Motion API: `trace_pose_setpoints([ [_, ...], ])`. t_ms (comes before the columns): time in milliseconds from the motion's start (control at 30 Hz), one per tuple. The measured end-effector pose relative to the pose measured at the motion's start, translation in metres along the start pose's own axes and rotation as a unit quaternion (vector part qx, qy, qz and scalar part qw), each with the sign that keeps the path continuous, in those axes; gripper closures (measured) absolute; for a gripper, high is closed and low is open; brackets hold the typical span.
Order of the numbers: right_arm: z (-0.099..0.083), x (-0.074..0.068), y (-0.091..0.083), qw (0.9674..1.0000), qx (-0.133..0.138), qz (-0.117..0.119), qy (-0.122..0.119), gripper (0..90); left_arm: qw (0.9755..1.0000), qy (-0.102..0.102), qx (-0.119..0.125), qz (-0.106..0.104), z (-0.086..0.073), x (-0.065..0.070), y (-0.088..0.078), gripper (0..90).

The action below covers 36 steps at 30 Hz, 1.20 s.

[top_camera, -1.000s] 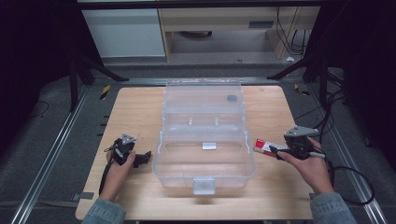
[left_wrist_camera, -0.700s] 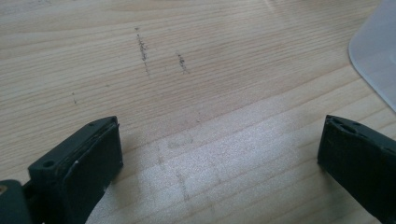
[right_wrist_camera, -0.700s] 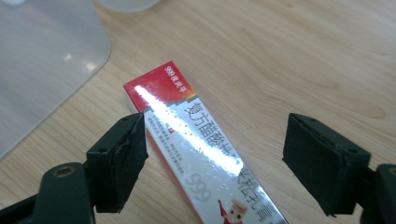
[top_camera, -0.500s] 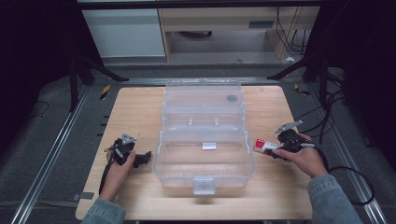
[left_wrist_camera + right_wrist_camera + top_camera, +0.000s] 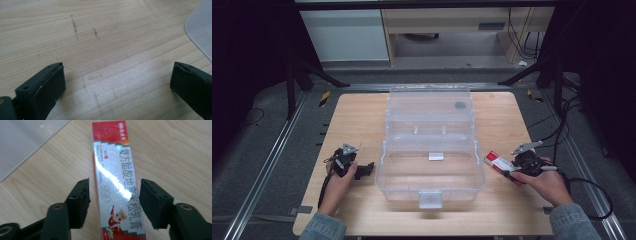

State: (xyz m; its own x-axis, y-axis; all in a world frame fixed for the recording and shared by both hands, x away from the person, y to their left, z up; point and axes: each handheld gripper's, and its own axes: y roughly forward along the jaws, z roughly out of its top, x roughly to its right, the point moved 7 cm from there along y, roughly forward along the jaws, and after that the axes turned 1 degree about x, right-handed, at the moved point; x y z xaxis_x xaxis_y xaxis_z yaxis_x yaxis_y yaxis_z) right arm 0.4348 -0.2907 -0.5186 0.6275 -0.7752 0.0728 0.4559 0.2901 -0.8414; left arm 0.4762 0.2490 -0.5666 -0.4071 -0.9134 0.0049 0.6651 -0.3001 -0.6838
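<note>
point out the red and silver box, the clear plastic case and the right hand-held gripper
red and silver box [image 5: 115,182], right gripper view, on its silver printed top face
clear plastic case [image 5: 430,189], high view, on its front wall
right hand-held gripper [image 5: 113,201], right gripper view, midway between its jaws, which straddle the box

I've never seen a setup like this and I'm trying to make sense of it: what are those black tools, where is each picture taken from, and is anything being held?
A person sits at a wooden table and holds a hand tool with two black jaws in each hand. One picture looks down from above; the other two come from small cameras riding on the tools. A clear plastic box stands open in the middle. The left gripper is open over bare wood. The right gripper has its jaws on either side of a red and silver carton lying on the table; they have just been closing, but gaps remain, so nothing is gripped yet.
</note>
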Motion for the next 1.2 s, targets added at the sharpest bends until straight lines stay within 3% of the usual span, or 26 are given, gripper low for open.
trace_pose_setpoints([
  [133, 0.002, 0.000, 0.001, 0.9999, -0.010, -0.011, -0.002, 49.2, 1.0000, 0.000, 0.000, 0.000, 0.000, 0.000, 0.000, 0.0],
  [233, 0.007, 0.004, 0.004, 0.9998, -0.017, -0.008, 0.004, 49.8, 1.0000, 0.000, 0.000, -0.001, 0.000, 0.000, 0.000, 0.0],
  [433, 0.010, 0.021, 0.007, 0.9980, -0.019, -0.037, 0.048, 49.9, 1.0000, 0.001, 0.000, -0.001, 0.000, 0.000, 0.000, 0.0],
  [500, 0.010, 0.023, 0.005, 0.9976, -0.020, -0.034, 0.058, 49.8, 1.0000, 0.001, 0.000, -0.001, 0.000, 0.000, 0.000, 0.0],
  [600, 0.013, 0.023, -0.003, 0.9979, -0.012, -0.030, 0.056, 42.2, 1.0000, 0.001, 0.000, -0.001, 0.000, 0.000, 0.000, 0.0],
  [667, 0.011, 0.024, -0.009, 0.9975, -0.026, -0.027, 0.059, 30.6, 1.0000, 0.002, 0.000, -0.002, 0.000, 0.000, 0.000, 0.0],
  [733, 0.008, 0.027, -0.011, 0.9974, -0.039, -0.039, 0.047, 27.7, 1.0000, 0.002, 0.000, -0.003, 0.000, 0.000, 0.000, 0.0],
  [967, -0.003, 0.023, -0.012, 0.9963, -0.079, -0.012, 0.031, 37.2, 1.0000, 0.002, 0.000, -0.002, 0.000, 0.000, 0.000, 0.0],
  [1200, -0.009, 0.024, -0.009, 0.9940, -0.103, -0.008, 0.035, 45.5, 1.0000, 0.002, 0.000, -0.002, 0.000, 0.000, 0.000, 0.0],
])
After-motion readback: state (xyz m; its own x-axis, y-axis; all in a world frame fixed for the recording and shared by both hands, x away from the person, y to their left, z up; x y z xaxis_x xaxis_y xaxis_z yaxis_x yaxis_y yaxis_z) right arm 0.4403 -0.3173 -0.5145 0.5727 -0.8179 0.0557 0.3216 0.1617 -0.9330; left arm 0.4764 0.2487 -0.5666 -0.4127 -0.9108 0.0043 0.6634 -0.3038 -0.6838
